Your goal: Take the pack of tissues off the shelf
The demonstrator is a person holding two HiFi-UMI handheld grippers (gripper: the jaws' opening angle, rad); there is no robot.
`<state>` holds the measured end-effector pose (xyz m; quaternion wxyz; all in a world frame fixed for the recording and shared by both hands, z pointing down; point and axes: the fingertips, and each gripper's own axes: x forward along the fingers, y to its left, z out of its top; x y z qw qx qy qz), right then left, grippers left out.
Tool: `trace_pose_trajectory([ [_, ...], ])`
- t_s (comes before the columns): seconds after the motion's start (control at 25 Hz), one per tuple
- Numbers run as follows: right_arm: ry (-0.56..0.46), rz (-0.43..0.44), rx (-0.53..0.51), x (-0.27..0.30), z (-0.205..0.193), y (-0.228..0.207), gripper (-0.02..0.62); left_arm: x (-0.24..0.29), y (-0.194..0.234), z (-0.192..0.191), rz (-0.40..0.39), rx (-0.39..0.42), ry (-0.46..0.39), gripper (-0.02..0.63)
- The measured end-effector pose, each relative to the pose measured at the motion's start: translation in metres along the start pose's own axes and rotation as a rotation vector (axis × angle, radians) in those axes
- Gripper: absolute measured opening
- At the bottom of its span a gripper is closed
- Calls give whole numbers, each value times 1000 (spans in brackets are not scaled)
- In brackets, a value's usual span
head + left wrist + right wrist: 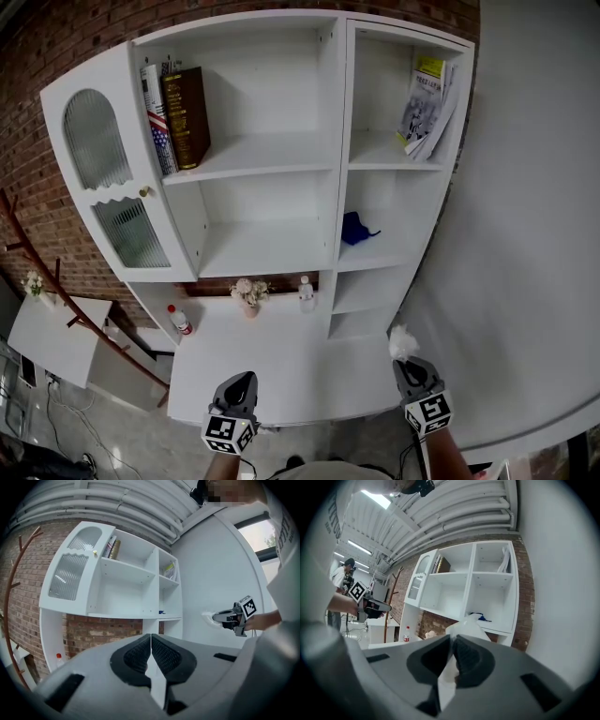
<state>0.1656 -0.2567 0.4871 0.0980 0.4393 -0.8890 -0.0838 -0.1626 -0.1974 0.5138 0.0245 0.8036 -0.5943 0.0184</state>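
- Nearest us, low in the head view: the right gripper [406, 363], jaws pinched on the tissues [403, 342]. In its own view the white pack [465, 626] sits squeezed between the pads and sticks out past the tips of the right gripper [452, 641].
- The tissues are off the shelf [272, 155], in the air in front of its lower right corner, above the right end of the counter [281, 366] and close to the white wall [525, 234].
- From the left gripper view the pack [207, 616] shows as a white tuft at the nose of the right gripper [221, 618], against that wall.
- The left gripper [240, 382] is at lower left, out in front of the counter; its jaws meet, pad against pad, nothing between them [151, 641]. We also see it from the right gripper view [379, 607], hand behind it.
- Shelf, middle right bay: a blue cloth [357, 228].
- Top right bay: magazines [427, 108], leaning.
- Top middle bay: books [178, 117] upright at the left side.
- Left end: arched glass door [94, 141].
- Back of the counter: flowers [248, 292], a clear bottle [307, 292] just right of them, a red-capped bottle [178, 321] further left.
- Behind all of it, a brick wall [56, 37].
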Motion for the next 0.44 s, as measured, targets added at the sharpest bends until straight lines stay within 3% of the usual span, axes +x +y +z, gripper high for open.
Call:
trace_pose_trajectory([
  [0.44, -12, 4, 0, -1, 2, -8, 34, 5, -6, 4, 4, 1, -9, 26],
])
